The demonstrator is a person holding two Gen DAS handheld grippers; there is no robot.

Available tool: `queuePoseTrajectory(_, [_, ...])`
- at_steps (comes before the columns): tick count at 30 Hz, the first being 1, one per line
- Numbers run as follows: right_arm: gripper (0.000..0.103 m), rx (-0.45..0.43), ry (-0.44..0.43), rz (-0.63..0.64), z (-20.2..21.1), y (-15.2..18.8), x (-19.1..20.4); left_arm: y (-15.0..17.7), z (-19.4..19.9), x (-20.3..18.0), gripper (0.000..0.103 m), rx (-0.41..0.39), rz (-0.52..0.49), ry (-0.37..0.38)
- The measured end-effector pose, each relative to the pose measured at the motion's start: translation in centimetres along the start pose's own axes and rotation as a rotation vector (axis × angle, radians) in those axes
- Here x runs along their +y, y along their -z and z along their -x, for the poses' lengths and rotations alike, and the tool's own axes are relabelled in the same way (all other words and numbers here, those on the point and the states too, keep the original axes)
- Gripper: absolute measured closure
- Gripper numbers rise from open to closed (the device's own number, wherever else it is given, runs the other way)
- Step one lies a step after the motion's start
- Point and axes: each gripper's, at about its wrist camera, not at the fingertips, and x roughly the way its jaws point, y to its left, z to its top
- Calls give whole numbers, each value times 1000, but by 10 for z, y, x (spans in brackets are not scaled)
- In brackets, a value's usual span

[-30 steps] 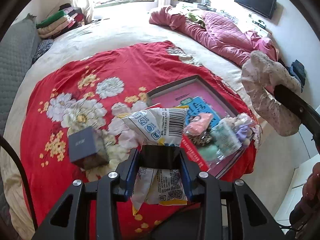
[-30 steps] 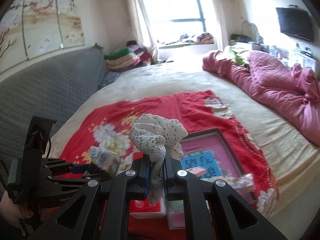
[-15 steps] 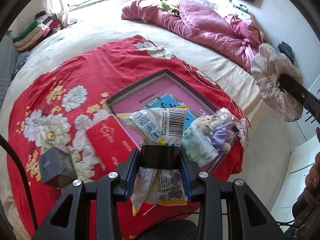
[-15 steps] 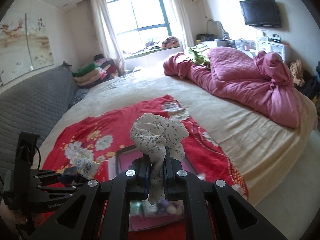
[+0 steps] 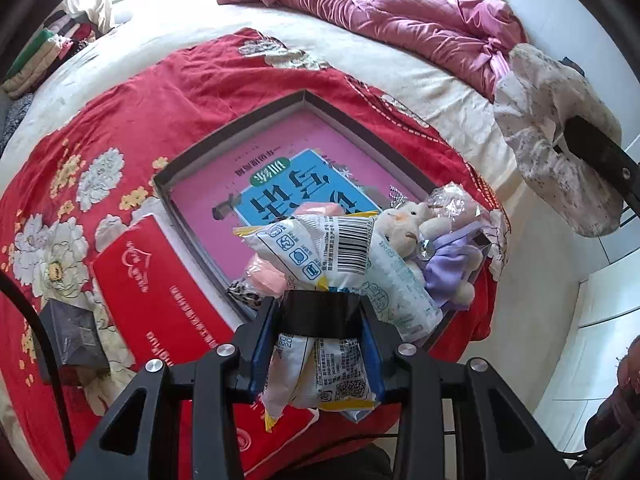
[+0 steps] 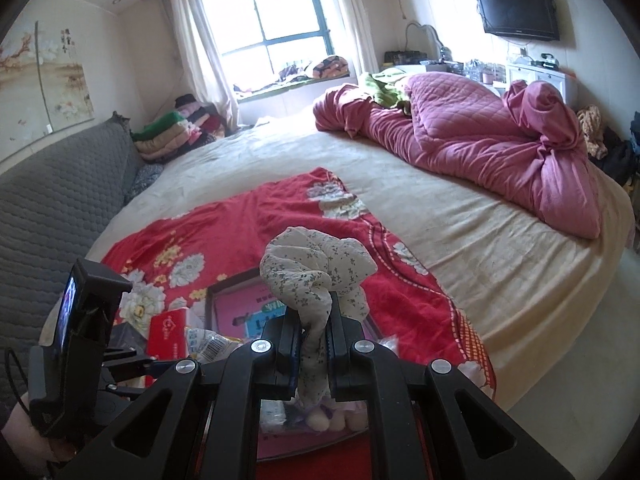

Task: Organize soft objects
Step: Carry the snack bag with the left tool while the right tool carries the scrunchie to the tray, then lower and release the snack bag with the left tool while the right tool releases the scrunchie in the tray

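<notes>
My left gripper (image 5: 318, 312) is shut on a white tissue pack (image 5: 320, 256) with a barcode, held above the near corner of a dark shallow box (image 5: 188, 168) with a pink floor and a blue booklet (image 5: 296, 196). A plush bunny in a purple dress (image 5: 436, 248), a pink soft item (image 5: 268, 280) and another tissue pack (image 5: 392, 296) lie in that corner. My right gripper (image 6: 314, 332) is shut on a crumpled floral cloth (image 6: 316, 272), hanging over the box (image 6: 240, 304). The same cloth (image 5: 556, 140) shows at the right of the left wrist view.
A red flowered blanket (image 5: 120, 120) covers the bed's near part. Beside the box lie a red flat carton (image 5: 160, 288) and a small dark cube box (image 5: 72, 332). A pink quilt (image 6: 480, 148) is bunched at the far right. The bed edge and white floor (image 5: 580, 320) are to the right.
Both grippers have come forward and down over the box, which now looks larger and closer. The tissue pack and floral cloth stay gripped as before.
</notes>
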Motion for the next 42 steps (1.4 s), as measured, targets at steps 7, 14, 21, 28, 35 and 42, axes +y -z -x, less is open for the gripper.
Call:
queuePoseTrajectory(7, [93,73,1,44,-35,7,3,-6,-14,0,64,14,-4,11])
queuePoseTrajectory(14, [92,139,11,78,-68,18,6,-9,-25,1,64,25,3,28])
queuePoseTrajectory(21, [90,207,-3,86,-96,32,7,-12,-33,2,64,33,3,36])
queuePoseTrajectory(28, [87,247,-47,54,-110,45,4,-14,-40,5,64,41,15,45])
queuePoseTrajectory(35, [71,254,-76,28,-110,49,3,-16,-44,6,64,46,18,51])
queuePoseTrajectory(42, [55,240,-82,-7,-103,47,-2,-18,-49,8,64,62,34,76])
